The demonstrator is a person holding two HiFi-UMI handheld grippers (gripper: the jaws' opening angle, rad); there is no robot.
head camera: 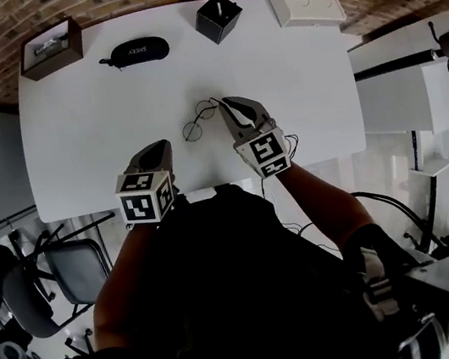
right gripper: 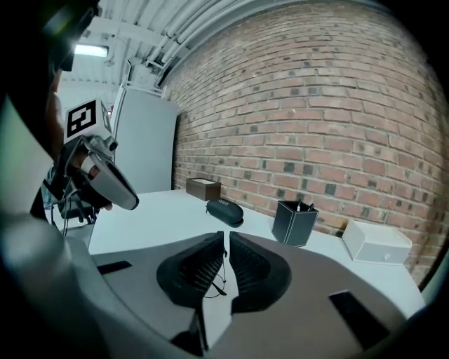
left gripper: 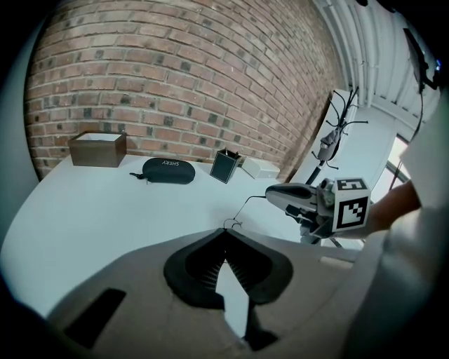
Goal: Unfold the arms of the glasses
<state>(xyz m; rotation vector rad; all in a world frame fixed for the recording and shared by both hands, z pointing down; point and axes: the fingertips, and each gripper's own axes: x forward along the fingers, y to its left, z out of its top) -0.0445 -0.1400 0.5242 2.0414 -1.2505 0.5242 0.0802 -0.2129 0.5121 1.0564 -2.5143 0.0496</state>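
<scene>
Thin wire-rimmed round glasses (head camera: 194, 125) lie on the white table (head camera: 304, 91) near its front edge. My right gripper (head camera: 219, 102) is shut on one thin arm of the glasses, just right of the lenses. In the right gripper view the wire runs between the nearly touching pads (right gripper: 210, 263), and part of the glasses (right gripper: 214, 286) shows lower in the gap. My left gripper (head camera: 165, 144) is shut and empty, a little left of the glasses and apart from them. From the left gripper view, the glasses (left gripper: 233, 224) peek over my shut jaws, with the right gripper (left gripper: 270, 191) beyond.
Along the table's far edge stand a brown open box (head camera: 51, 48), a black glasses case (head camera: 137, 51), a black pen holder (head camera: 218, 17) and a white box (head camera: 305, 3). A brick wall rises behind. A chair (head camera: 52, 273) stands at the lower left.
</scene>
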